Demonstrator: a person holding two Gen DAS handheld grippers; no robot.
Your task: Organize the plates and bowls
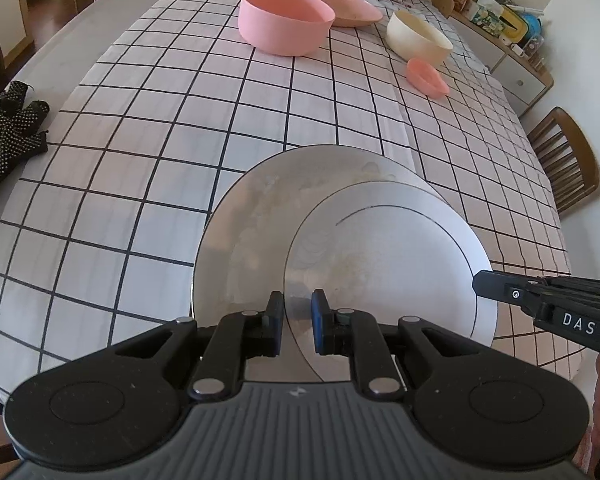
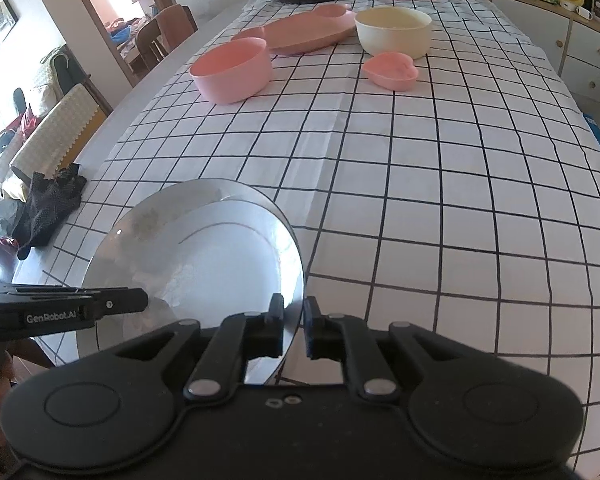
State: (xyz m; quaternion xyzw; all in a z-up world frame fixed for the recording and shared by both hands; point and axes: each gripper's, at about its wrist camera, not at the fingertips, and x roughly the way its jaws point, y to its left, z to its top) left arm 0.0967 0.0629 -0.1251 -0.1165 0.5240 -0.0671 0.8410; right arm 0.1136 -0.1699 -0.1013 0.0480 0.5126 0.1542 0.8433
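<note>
Plates occupy the near end of the desk (image 2: 440,208), which is covered by a white grid-pattern cloth. Using the large plate (image 1: 236,240) as reference: black gloves (image 1: 8,136) lie well to its left, at the cloth's edge. A smaller plate (image 1: 400,248) with a thin dark ring overlaps the large plate's right portion, lying on top of it.

Left gripper (image 1: 298,320): jaws straddle the near rim of the smaller plate, one pad on each side, with a visible gap remaining at the right pad; whether they are clamped on the rim cannot be told. Right gripper (image 2: 292,326): jaws sit on either side of the right rim of the smaller plate (image 2: 236,256), close to it; a firm grip cannot be confirmed.

Beyond the large plate, toward the far end of the desk: a pink bowl (image 1: 284,20), then a flat pink dish (image 1: 348,4) just behind it, then a cream bowl (image 1: 418,38), with a small pink heart-shaped dish (image 1: 426,78) just beside the cream bowl on its near side. All four stand well apart from the plates.
</note>
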